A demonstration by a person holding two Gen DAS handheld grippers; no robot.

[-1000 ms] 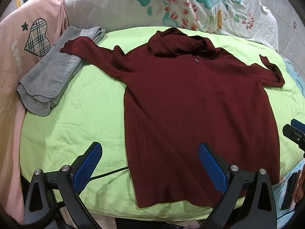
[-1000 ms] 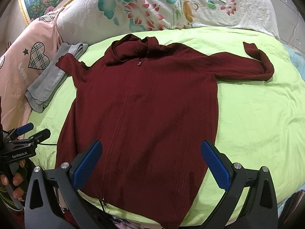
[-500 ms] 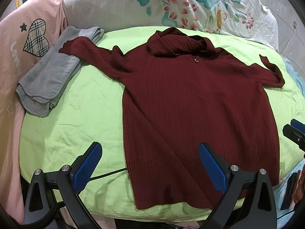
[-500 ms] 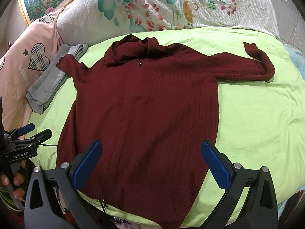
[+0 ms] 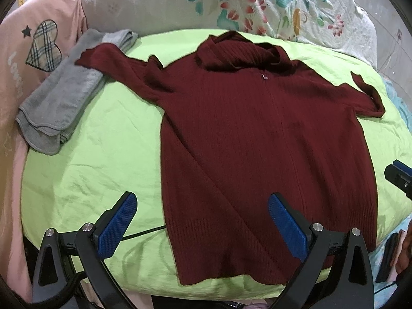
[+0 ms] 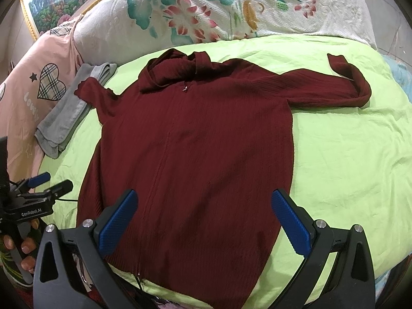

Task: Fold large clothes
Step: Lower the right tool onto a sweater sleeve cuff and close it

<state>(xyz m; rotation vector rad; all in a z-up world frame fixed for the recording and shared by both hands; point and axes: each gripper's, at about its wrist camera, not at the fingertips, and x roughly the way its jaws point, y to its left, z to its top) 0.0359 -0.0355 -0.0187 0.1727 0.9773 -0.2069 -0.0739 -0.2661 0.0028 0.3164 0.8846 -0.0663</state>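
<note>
Right, here's the layout, line by line.
Sweater: the dark red sweater (image 5: 265, 139) lies flat and face up in the middle of the bed, zipper running down its front, hem toward the near edge.
Collar: bunched up at the far end, just short of the floral blanket (image 5: 231, 2).
Sleeves: both spread outward; one cuff rests on the gray towel (image 5: 64, 95), the other sleeve (image 6: 342, 90) bends back on itself out on the sheet.
Left tool: the left tool (image 5: 200, 219) hovers over the near edge, blue pads spread wide, gripping nothing; one pad over bare sheet, the other over the hem.
Right tool: the right tool (image 6: 203, 216) is released too, jaws wide, both pads above the lower part of the sweater, nothing between them.
Sheet: the lime green sheet (image 6: 347, 159) is wrinkled and covers the bed under the sweater.
Towel: folded, beside the pink cloth (image 5: 31, 51) with a plaid heart.
</note>
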